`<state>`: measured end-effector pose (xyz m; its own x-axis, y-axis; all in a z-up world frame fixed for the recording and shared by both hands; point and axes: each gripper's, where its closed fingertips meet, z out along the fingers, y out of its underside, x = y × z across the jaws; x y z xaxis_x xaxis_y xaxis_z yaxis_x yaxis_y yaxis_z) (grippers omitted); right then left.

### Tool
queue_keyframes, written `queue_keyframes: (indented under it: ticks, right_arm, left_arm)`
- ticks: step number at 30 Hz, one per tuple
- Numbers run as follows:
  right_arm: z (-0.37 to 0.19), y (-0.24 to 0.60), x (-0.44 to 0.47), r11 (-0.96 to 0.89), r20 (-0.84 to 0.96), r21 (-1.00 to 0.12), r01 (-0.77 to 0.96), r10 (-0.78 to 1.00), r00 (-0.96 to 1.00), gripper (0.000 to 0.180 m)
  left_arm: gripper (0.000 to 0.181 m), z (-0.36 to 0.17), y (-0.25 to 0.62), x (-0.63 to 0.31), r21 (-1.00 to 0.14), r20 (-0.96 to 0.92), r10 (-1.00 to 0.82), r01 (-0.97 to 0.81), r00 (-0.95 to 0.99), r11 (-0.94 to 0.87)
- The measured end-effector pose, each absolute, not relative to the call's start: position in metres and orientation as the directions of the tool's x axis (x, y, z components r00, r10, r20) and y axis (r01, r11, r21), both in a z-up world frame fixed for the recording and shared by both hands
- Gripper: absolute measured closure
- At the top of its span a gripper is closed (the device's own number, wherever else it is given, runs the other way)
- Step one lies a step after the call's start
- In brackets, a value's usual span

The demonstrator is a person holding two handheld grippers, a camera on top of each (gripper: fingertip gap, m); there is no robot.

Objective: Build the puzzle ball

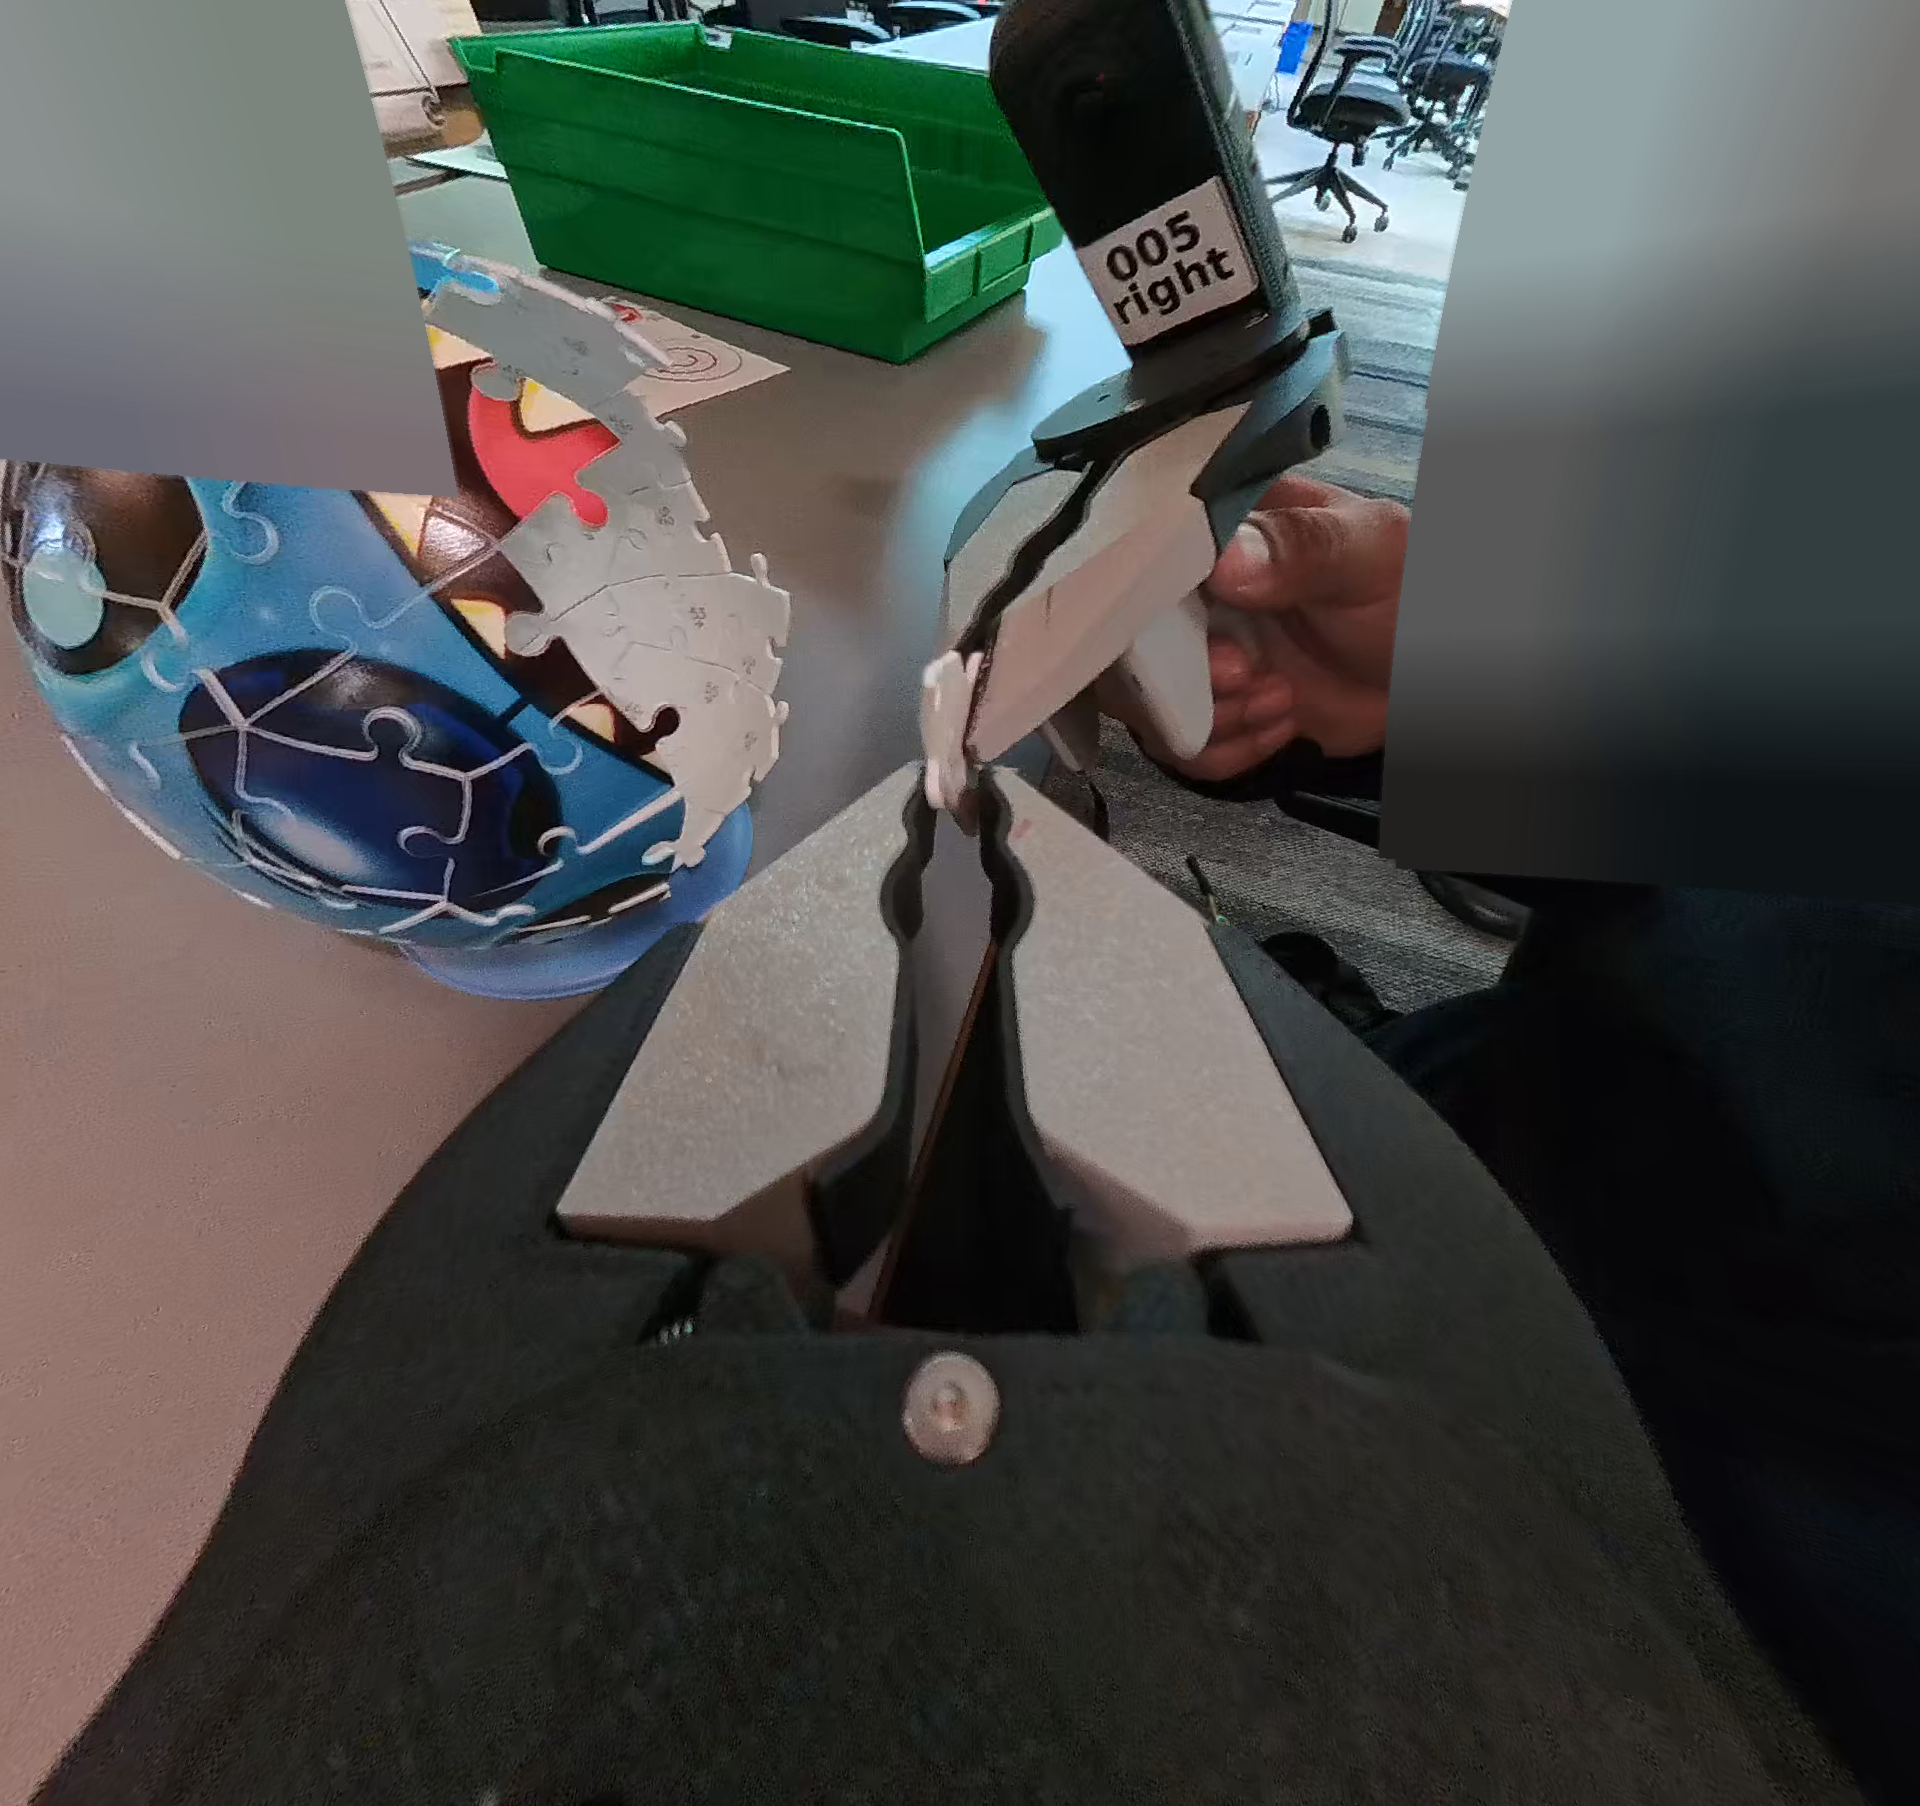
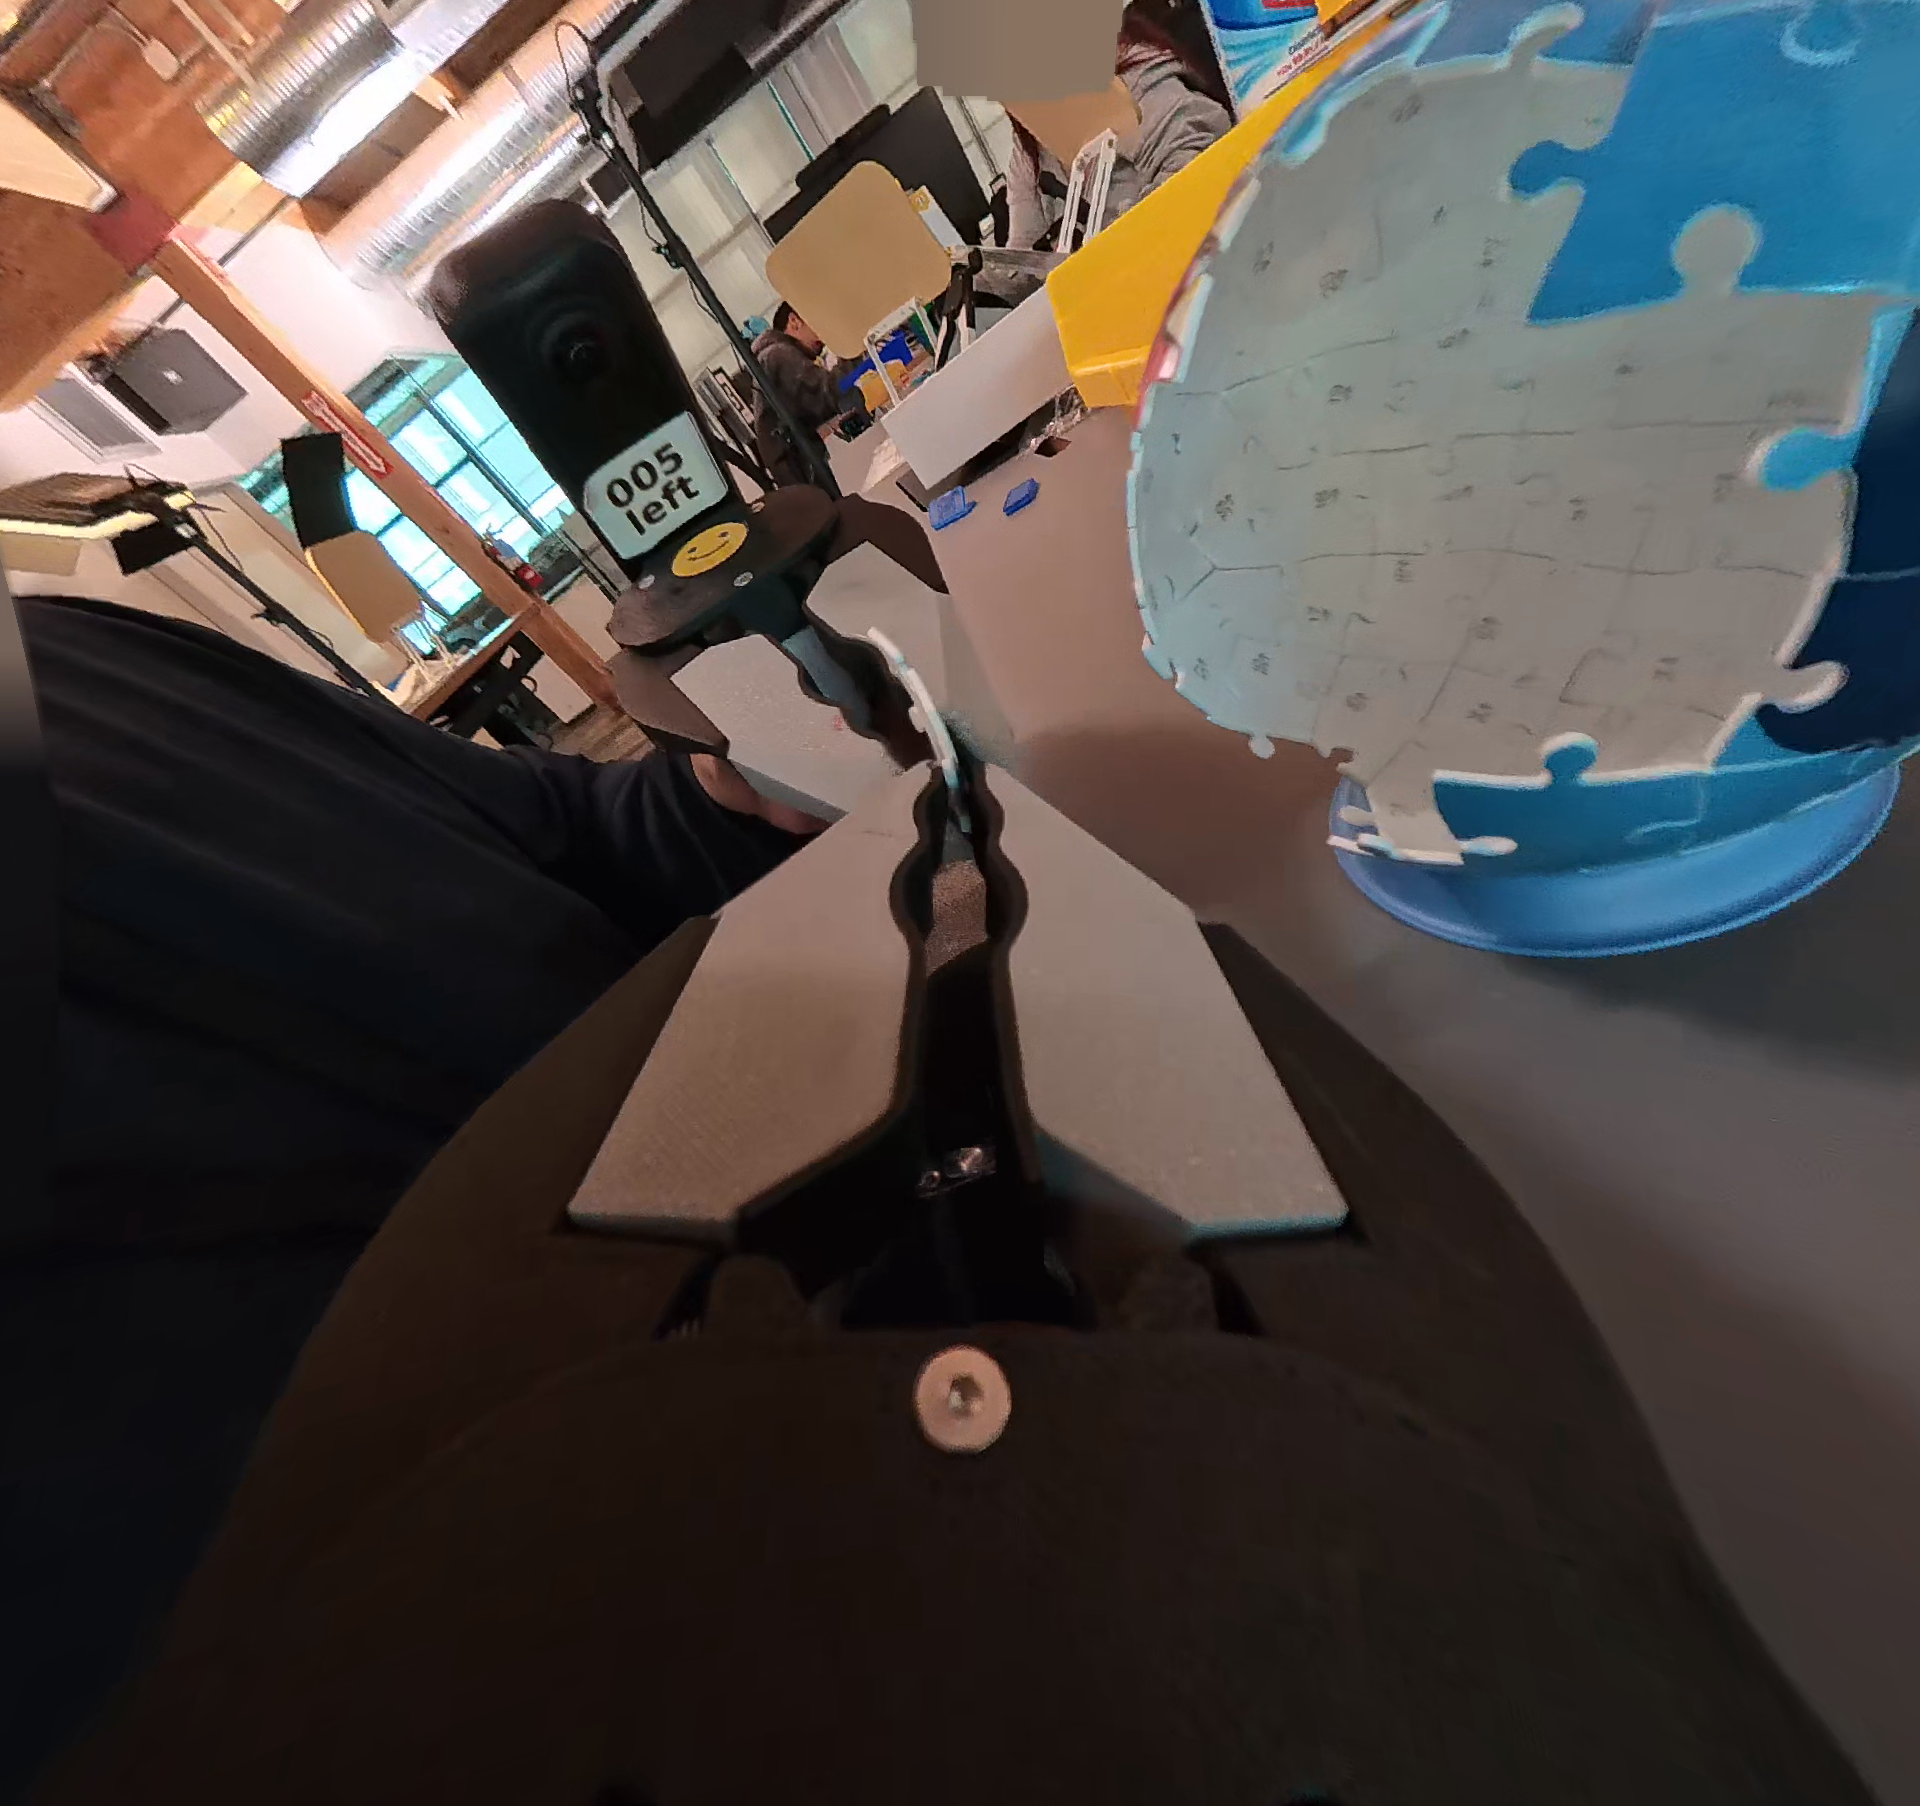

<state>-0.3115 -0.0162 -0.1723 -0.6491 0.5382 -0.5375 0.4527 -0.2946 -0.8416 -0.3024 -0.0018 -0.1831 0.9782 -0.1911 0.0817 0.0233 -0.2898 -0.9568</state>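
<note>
Left wrist view, left to right: puzzle ball point(image 1: 343, 717) part-built, blue printed shell with a curved strip of pieces showing grey backs, sits on a blue ring stand point(image 1: 582, 956) on the grey tabletop point(image 1: 862, 468). Green bin point(image 1: 748, 177) behind it, empty-looking side facing camera. Centre: left hand-held gripper point(image 1: 951, 790), fingers nearly together, tips at a white puzzle piece point(image 1: 948, 728). Right hand-held gripper point(image 1: 971, 707) comes in from upper right, pinching the same piece; a hand point(image 1: 1299, 624) holds its grip.

Right wrist view, left to right: dark sleeve, then left hand-held gripper point(image 2: 894, 707) facing the camera, right hand-held gripper point(image 2: 951, 800) pressed on the puzzle piece point(image 2: 925, 707) edge-on between both tips. Whether the left one actually clamps the piece — cannot tell. Puzzle ball point(image 2: 1507, 468) at right, near but apart from the grippers, open gap showing grey inner faces. Yellow bin point(image 2: 1122, 322) behind.
</note>
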Motion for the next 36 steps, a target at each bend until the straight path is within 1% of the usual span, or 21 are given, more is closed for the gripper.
queue_keyframes:
  ticks: [7,9,11,15,18,20,24,28,32,35,36]
  right_arm:
    - [-0.175,-0.02,-0.307,-0.212,-0.476,-0.872,0.44,0.576,-0.665,0.18]
    - [-0.177,-0.019,-0.305,-0.181,-0.468,-0.871,0.456,0.585,-0.662,0.18]
    - [-0.18,-0.014,-0.307,-0.16,-0.458,-0.87,0.466,0.612,-0.645,0.18]
    - [-0.185,-0.014,-0.304,-0.124,-0.455,-0.862,0.492,0.617,-0.642,0.18]
    - [-0.193,-0.014,-0.304,-0.058,-0.419,-0.86,0.507,0.648,-0.636,0.18]
    - [-0.195,-0.015,-0.303,-0.043,-0.413,-0.858,0.513,0.651,-0.637,0.18]
    - [-0.195,-0.011,-0.306,-0.054,-0.408,-0.861,0.506,0.667,-0.623,0.179]
    - [-0.183,-0.001,-0.31,-0.129,-0.419,-0.879,0.459,0.668,-0.615,0.18]
    - [-0.182,0.003,-0.305,-0.064,-0.341,-0.907,0.415,0.689,-0.64,0.168]
    - [-0.188,-0.002,-0.303,0.028,-0.258,-0.918,0.395,0.715,-0.65,0.155]
    - [-0.189,-0.005,-0.302,0.049,-0.239,-0.92,0.389,0.716,-0.655,0.155]
  left_arm:
    - [0.174,-0.185,-0.005,-0.297,-0.95,0.122,-0.223,0.049,0.967,-0.307]
    - [0.169,-0.185,-0.006,-0.299,-0.951,0.095,-0.212,0.025,0.973,-0.31]
    - [0.171,-0.181,-0.008,-0.303,-0.956,0.055,-0.192,-0.004,0.98,-0.293]
    - [0.167,-0.178,-0.009,-0.302,-0.955,0.067,-0.207,0.003,0.976,-0.296]
    - [0.169,-0.177,-0.009,-0.304,-0.958,0.083,-0.211,0.02,0.974,-0.286]
    - [0.179,-0.177,-0.01,-0.306,-0.957,0.1,-0.209,0.037,0.973,-0.287]
    - [0.181,-0.178,-0.007,-0.31,-0.955,0.189,-0.192,0.134,0.963,-0.265]
    - [0.181,-0.169,-0.005,-0.321,-0.927,0.353,-0.165,0.321,0.921,-0.192]
    - [0.181,-0.169,-0.007,-0.324,-0.919,0.375,-0.162,0.343,0.913,-0.194]
    - [0.181,-0.17,-0.007,-0.322,-0.916,0.381,-0.157,0.35,0.911,-0.194]
    - [0.181,-0.17,-0.007,-0.323,-0.916,0.382,-0.145,0.354,0.913,-0.187]
